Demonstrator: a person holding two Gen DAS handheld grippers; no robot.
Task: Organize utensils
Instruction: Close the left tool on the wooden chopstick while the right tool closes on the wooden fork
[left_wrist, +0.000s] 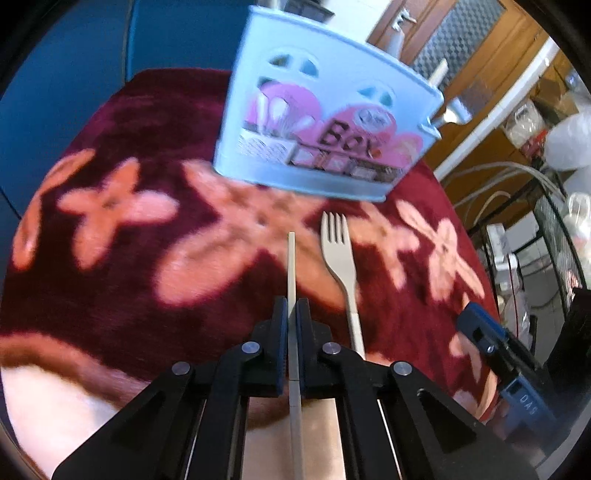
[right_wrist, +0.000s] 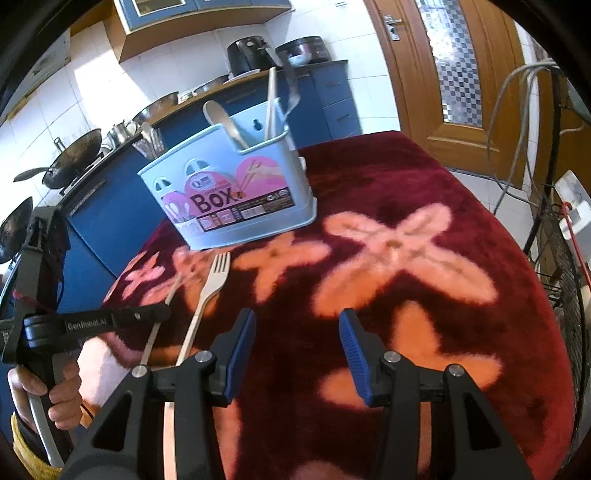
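Left wrist view: the left gripper (left_wrist: 292, 314) has its blue ribbed pads clamped on a thin, flat beige chopstick (left_wrist: 291, 266) above the plush maroon flowered tablecloth (left_wrist: 110, 258). Just beside it lies a matte beige fork (left_wrist: 341, 266), tines toward the pale blue plastic utensil box (left_wrist: 325, 122). Right wrist view: the right gripper (right_wrist: 297, 343) hangs half spread, holding nothing.
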